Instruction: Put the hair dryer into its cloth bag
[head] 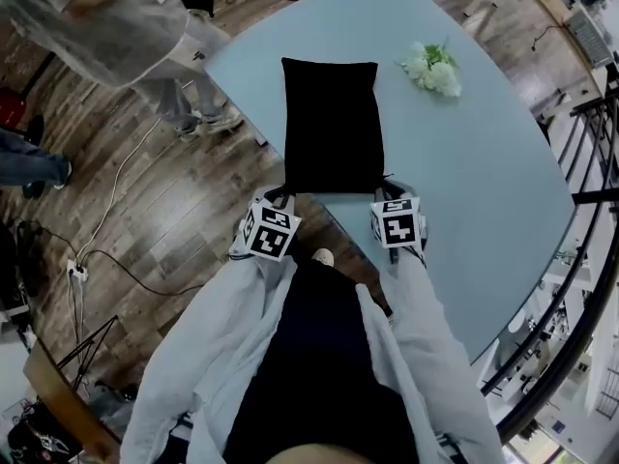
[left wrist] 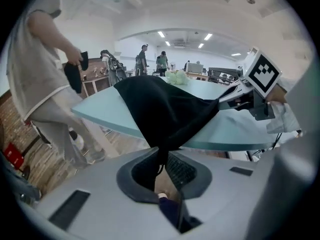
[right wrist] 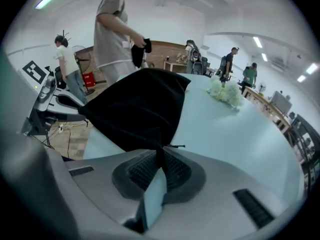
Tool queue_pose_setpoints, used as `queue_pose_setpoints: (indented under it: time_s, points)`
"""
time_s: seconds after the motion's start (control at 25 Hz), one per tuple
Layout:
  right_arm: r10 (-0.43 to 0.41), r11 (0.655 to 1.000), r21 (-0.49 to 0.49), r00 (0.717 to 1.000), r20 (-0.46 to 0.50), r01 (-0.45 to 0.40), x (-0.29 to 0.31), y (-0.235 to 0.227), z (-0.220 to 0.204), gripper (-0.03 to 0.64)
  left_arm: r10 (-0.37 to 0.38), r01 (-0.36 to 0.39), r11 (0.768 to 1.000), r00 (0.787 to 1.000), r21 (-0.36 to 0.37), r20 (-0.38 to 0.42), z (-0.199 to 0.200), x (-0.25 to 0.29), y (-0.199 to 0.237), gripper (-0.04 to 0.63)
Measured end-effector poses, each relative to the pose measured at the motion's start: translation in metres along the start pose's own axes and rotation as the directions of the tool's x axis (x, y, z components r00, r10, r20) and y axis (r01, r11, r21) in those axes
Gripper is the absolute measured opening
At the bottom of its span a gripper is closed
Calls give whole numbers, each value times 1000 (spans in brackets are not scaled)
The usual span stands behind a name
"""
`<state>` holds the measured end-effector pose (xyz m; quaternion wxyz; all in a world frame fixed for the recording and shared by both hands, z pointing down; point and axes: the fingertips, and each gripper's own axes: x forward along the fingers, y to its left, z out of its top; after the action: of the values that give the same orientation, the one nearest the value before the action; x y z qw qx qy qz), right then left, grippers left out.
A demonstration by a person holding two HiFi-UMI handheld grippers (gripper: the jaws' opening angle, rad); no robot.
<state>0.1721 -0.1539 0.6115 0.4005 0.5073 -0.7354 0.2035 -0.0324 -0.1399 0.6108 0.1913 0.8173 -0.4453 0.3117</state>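
A black cloth bag (head: pixel 329 124) lies lengthwise on the pale blue table (head: pixel 474 182), its near end at the table's edge. My left gripper (head: pixel 285 197) is shut on the bag's near left corner, and the black fabric (left wrist: pixel 165 109) is pinched between its jaws (left wrist: pixel 161 166). At the near right corner my right gripper (head: pixel 385 191) is shut on the fabric (right wrist: pixel 135 109), which runs down into its jaws (right wrist: pixel 160 164). Each gripper shows in the other's view, the right gripper (left wrist: pixel 255 91) and the left gripper (right wrist: pixel 45 101). No hair dryer shows in any view.
A bunch of white flowers (head: pixel 432 69) lies at the table's far right. A person in light clothes (head: pixel 126 27) stands beside the far left corner. Cables and a power strip (head: pixel 77 271) lie on the wooden floor at left. A dark railing (head: pixel 590 288) runs along the right.
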Motion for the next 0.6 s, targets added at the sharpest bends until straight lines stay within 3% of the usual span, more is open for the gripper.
queue_pose_setpoints:
  time_s: [0.32, 0.6]
  points:
    - [25, 999, -20, 999, -38, -26, 3, 4, -4, 26, 2, -3, 1000, 1000, -31, -11, -8, 10, 1, 46]
    - [16, 1000, -3, 1000, 15, -16, -7, 4, -8, 114, -14, 14, 1000, 1000, -27, -5, -15, 1, 2, 57]
